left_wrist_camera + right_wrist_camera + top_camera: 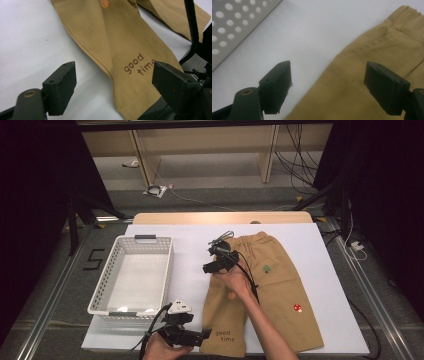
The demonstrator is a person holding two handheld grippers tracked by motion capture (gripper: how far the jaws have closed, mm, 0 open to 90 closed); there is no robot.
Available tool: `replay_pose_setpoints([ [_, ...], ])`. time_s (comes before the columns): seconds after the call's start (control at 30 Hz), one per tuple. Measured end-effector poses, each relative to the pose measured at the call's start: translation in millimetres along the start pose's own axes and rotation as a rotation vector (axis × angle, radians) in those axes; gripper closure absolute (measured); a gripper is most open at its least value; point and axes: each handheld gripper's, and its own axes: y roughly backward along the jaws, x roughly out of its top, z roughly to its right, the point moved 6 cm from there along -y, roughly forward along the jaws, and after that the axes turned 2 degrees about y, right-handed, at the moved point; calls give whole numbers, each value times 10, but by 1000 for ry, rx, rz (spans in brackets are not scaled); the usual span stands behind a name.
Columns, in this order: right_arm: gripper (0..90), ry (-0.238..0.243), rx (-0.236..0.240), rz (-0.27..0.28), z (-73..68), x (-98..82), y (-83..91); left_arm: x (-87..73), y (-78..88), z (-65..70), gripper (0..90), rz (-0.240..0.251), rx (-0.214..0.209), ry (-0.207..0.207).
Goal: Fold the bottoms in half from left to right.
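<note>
Tan shorts [280,285] lie flat on the white sheet, waistband at the far end, with small mushroom and tree patches and "good time" printed on the near left leg [135,66]. My left gripper [200,336] is open at that leg's hem, its jaws straddling the hem's left edge [113,85]. Over the upper left side of the shorts my right gripper [216,262] is open too. Its jaws span the shorts' left side seam [329,72] just below the waistband.
A white perforated basket [132,275] stands empty at the left of the sheet; its wall [229,22] is close to my right gripper. The white sheet [320,245] covers a wooden table. Cables trail from both grippers.
</note>
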Motion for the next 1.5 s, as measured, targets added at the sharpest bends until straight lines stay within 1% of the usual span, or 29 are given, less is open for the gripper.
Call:
replay_pose_setpoints([
  [0.13, 241, -2, -5, -7, 18, 0, -17, 1, -48, -10, 205, -5, 2, 2],
  [0.33, 246, -4, -9, -17, 28, 1, -49, -23, -119, -1, 266, -25, -8, -5],
  [0.43, 246, 1, -10, -25, 31, -2, -71, -27, -128, 5, 292, -31, -2, -9],
  [0.47, 246, 0, -11, -33, 30, -7, -93, -28, -133, 6, 326, -32, -4, -11],
  [0.53, 245, -1, -12, -33, 27, -7, -101, -27, -143, 5, 341, -36, 2, -17],
  [0.63, 245, 2, -13, -40, 17, -12, -122, -42, -171, 1, 408, -49, 8, -19],
  [0.67, 245, 3, -12, -40, 9, -14, -123, -60, -203, -5, 423, -67, 4, -21],
  [0.7, 245, 3, -12, -40, 9, -14, -123, -60, -203, -5, 439, -67, 4, -21],
  [0.73, 245, 5, -14, -41, 4, -14, -123, -73, -225, -5, 439, -78, -2, -15],
  [0.77, 245, 9, -14, -44, -1, -14, -121, -81, -239, -4, 460, -84, -4, -12],
  [0.8, 245, 12, -19, -44, -5, -14, -121, -94, -259, -3, 513, -99, -7, -16],
  [0.83, 245, 12, -19, -44, -5, -14, -121, -98, -269, 1, 513, -102, -7, -16],
  [0.87, 245, 17, -20, -51, -5, -23, -125, -100, -283, 5, 586, -104, -9, -14],
  [0.9, 245, 17, -20, -51, -5, -23, -125, -101, -291, 7, 586, -107, -10, -16],
  [0.93, 245, 17, -20, -55, -5, -26, -127, -101, -304, 13, 612, -109, -19, -20],
  [1.0, 245, 15, -25, -56, -2, -30, -134, -101, -314, 25, 698, -106, -27, -14],
  [1.03, 245, 14, -24, -58, -1, -30, -140, -100, -310, 29, 754, -105, -27, -17],
  [1.07, 245, 15, -22, -61, -6, -33, -146, -89, -290, 38, 803, -92, -29, -22],
  [1.1, 245, 15, -22, -61, -6, -33, -146, -89, -290, 38, 830, -92, -29, -22],
  [1.13, 245, 17, -22, -64, -10, -38, -149, -80, -278, 51, 830, -84, -33, -26],
  [1.17, 245, 22, -25, -72, -18, -47, -160, -74, -268, 58, 848, -81, -39, -33],
  [1.2, 245, 31, -30, -86, -29, -60, -179, -67, -265, 68, 871, -72, -43, -31],
  [1.3, 246, 34, -31, -99, -41, -73, -198, -62, -254, 83, 879, -64, -47, -40],
  [1.37, 247, 32, -33, -113, -67, -85, -212, -48, -232, 111, 880, -49, -51, -47],
  [1.43, 247, 53, -35, -117, -77, -96, -228, -32, -213, 134, 881, -36, -56, -55],
  [1.5, 249, 51, -41, -127, -100, -106, -234, -21, -194, 155, 881, -32, -65, -64],
])
